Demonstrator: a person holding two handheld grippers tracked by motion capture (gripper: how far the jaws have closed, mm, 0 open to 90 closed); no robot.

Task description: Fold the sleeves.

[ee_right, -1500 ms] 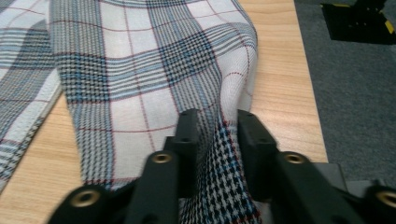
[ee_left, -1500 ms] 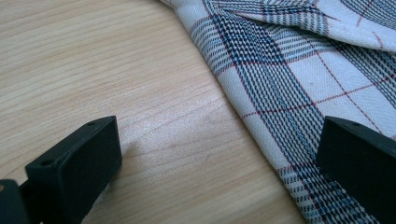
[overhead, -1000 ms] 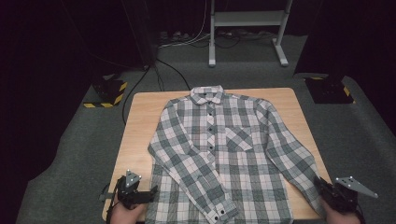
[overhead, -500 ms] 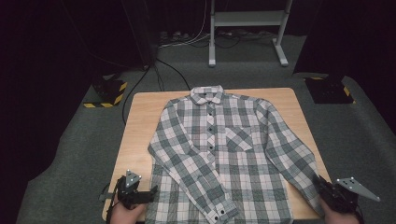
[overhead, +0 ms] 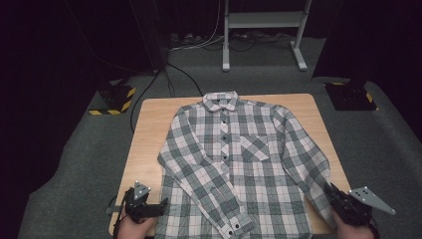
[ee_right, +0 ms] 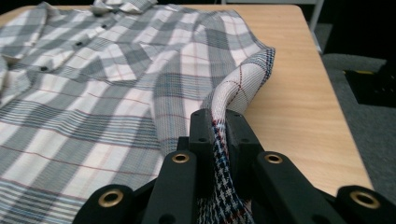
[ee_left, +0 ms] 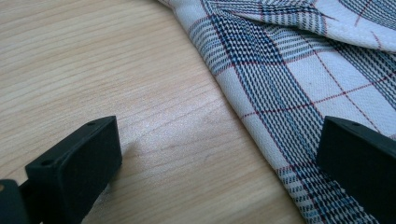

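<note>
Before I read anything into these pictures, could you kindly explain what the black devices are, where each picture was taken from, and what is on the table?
A person holds a two-jaw gripper in each hand. The high view looks down on the wooden table, where a plaid shirt lies flat, buttoned, collar away from the person. The other two pictures come from cameras riding on the grippers. The left gripper has its jaws wide open, astride the shirt's edge, one over bare wood, one over cloth, gripping nothing. The right gripper is shut on a fold of the shirt's sleeve, which arches up off the table.
</note>
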